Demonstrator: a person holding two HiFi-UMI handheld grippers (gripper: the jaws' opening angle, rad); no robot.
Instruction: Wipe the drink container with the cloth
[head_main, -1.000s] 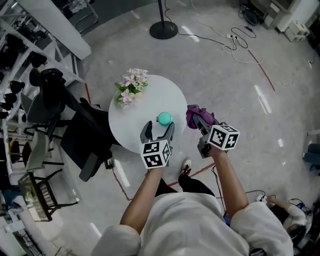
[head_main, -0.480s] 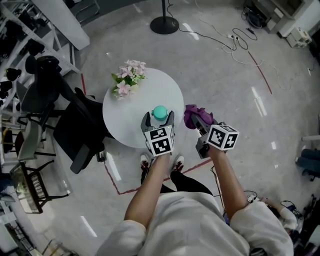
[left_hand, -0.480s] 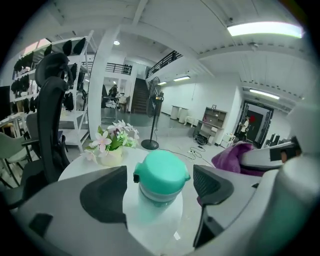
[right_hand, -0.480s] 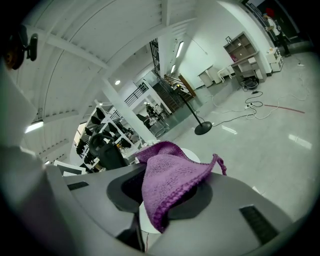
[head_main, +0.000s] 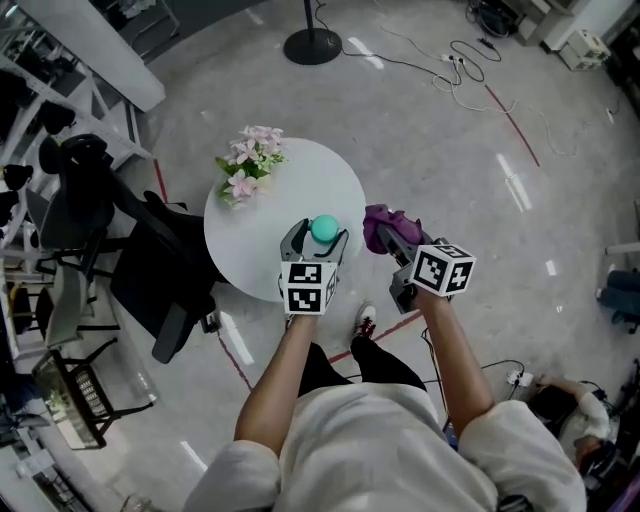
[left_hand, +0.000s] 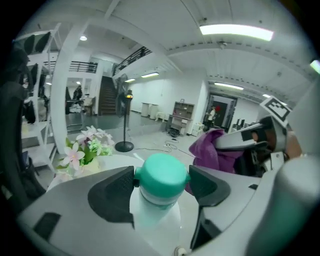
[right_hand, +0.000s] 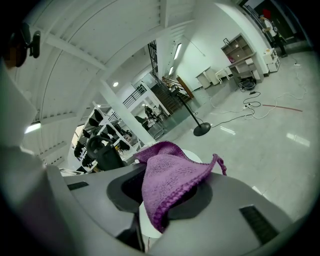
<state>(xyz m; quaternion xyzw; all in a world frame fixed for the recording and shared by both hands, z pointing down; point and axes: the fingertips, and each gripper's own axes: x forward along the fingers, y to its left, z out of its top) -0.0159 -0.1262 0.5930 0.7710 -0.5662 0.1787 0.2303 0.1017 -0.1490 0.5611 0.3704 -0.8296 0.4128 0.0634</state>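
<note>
A white drink bottle with a teal cap (head_main: 325, 230) stands near the front edge of the round white table (head_main: 270, 205). My left gripper (head_main: 316, 243) straddles it. In the left gripper view the cap (left_hand: 161, 174) sits between the two dark pads (left_hand: 112, 192), which are closing on it and lie almost against its sides. My right gripper (head_main: 397, 238) hovers just off the table's right edge, shut on a purple knitted cloth (head_main: 381, 225). In the right gripper view the cloth (right_hand: 170, 175) drapes over the jaws. The left gripper view also catches the cloth (left_hand: 212, 150) to the right of the bottle.
A bunch of pink and white flowers (head_main: 243, 170) lies at the table's far left. A black office chair (head_main: 150, 270) stands against the table's left side. A round stand base (head_main: 312, 45) and loose cables (head_main: 470, 60) lie on the floor beyond.
My left gripper has slid forward so the bottle now sits between its jaws. The right gripper with the cloth has stayed beside the table's right edge.
</note>
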